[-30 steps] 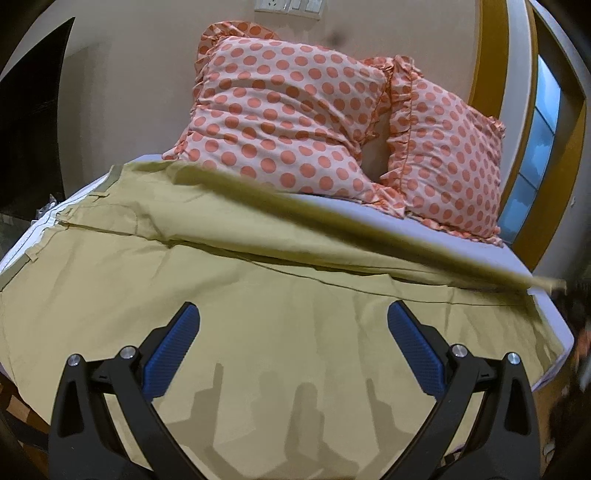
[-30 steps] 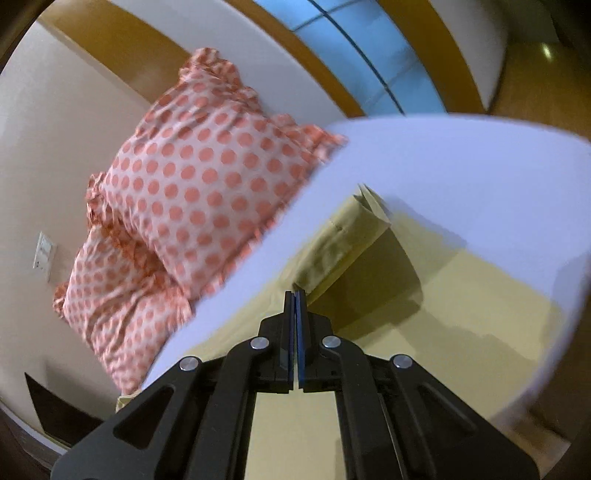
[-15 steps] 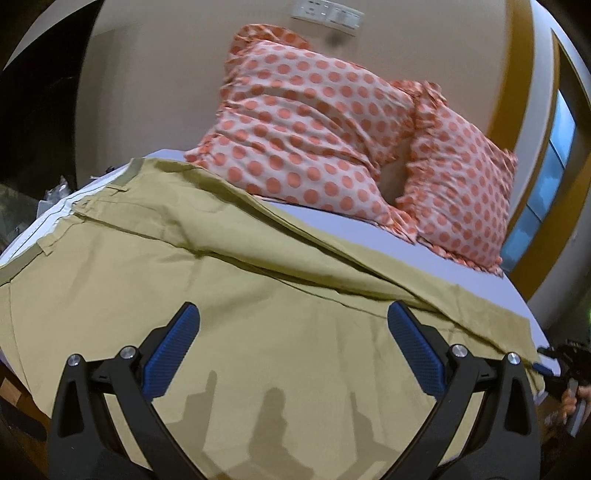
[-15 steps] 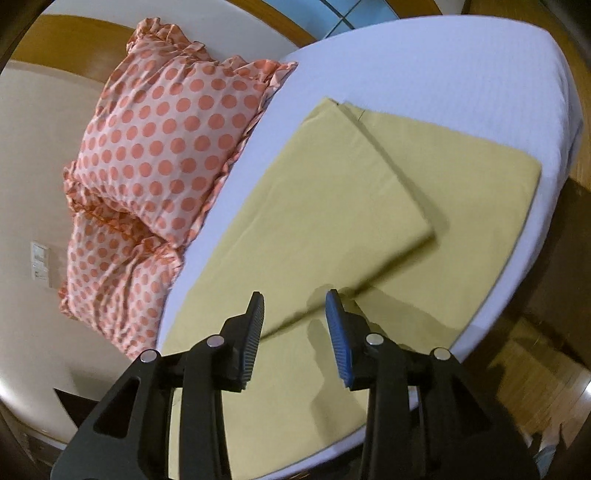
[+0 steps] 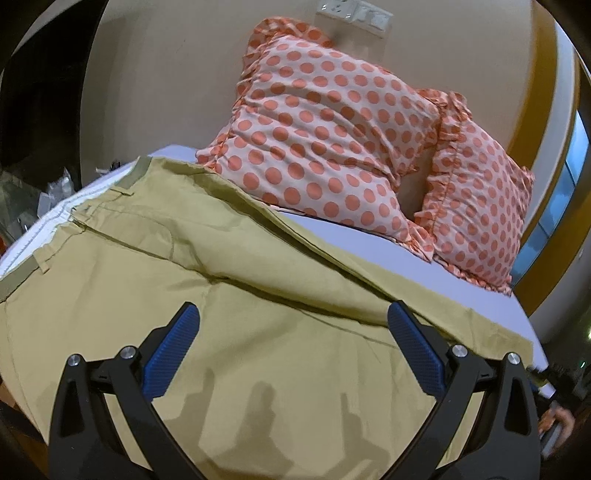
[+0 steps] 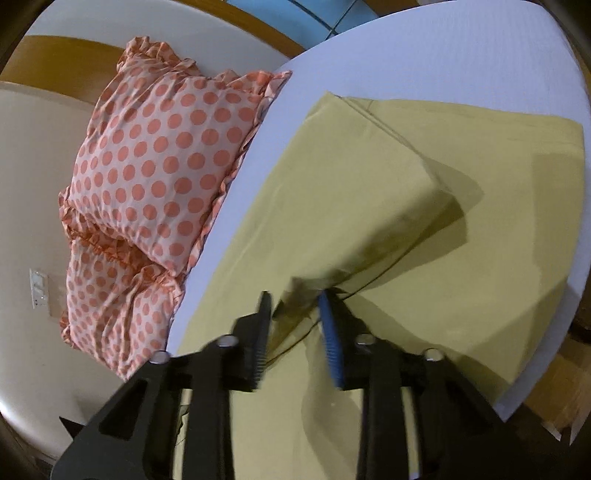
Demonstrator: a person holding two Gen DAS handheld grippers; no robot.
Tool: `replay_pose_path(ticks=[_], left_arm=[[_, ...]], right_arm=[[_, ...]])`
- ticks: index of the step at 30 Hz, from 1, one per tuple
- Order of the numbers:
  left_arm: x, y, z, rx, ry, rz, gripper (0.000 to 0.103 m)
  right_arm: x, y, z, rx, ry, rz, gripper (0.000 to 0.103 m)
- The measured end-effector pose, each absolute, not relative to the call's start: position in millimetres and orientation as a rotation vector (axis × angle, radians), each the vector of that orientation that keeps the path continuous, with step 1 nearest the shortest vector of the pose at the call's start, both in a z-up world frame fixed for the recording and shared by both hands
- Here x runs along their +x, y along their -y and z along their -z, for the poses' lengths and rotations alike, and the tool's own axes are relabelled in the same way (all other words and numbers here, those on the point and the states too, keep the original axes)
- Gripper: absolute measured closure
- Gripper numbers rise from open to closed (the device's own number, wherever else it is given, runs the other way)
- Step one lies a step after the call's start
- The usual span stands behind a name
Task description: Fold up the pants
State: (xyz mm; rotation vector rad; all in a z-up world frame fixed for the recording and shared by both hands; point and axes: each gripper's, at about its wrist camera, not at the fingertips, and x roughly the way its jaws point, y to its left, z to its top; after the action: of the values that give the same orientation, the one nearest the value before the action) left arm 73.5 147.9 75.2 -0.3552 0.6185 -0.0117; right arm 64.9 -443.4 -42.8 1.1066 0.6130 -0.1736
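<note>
A bed (image 6: 461,48) with a pale lavender sheet fills both views, backed by a beige wall (image 5: 166,74) that carries a white switch plate (image 5: 354,14) at the top of the left wrist frame. Two pink pillows (image 5: 332,140) with orange dots lean against that wall, in the upper middle of the left view and at the left of the right view. The khaki pants (image 5: 258,350) lie spread across the bed, one leg folded over the other, waistband at the left edge of the left view. The left hand-held gripper (image 5: 291,354) hovers released at the bottom of its frame, blue pads wide apart above the cloth. The right hand-held gripper (image 6: 295,332) is also released, its fingers partly apart around a raised fold of the pants without clamping it.
</note>
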Motion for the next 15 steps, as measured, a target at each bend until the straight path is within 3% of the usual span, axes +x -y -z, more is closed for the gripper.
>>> replay_pose_path(ticks=[2, 4, 6, 8, 10, 13, 15], left_arm=[[84, -161, -77, -0.402, -0.632, 0.03, 0.002], [92, -171, -80, -0.431, -0.643, 0.007, 0.002], [97, -176, -84, -0.424, -0.635, -0.021, 0.002], [101, -174, -87, -0.388, -0.628, -0.036, 0.002], [107, -169, -87, -0.353, -0.631, -0.037, 0.002], [116, -163, -84, -0.32, -0.656, -0.029, 0.002], [125, -163, -81, -0.314, -0.69, -0.021, 0.002]], right_arm=[[62, 450, 49, 1.146, -0.622, 0.17, 0.096], [57, 451, 48, 1.168, -0.654, 0.173, 0.094], [51, 449, 41, 1.156, -0.708, 0.204, 0.087], [48, 445, 35, 1.139, -0.704, 0.212, 0.067], [52, 442, 32, 1.12, -0.681, 0.213, 0.063], [57, 438, 30, 1.093, -0.646, 0.254, 0.064], [63, 437, 31, 1.035, -0.622, 0.275, 0.086]])
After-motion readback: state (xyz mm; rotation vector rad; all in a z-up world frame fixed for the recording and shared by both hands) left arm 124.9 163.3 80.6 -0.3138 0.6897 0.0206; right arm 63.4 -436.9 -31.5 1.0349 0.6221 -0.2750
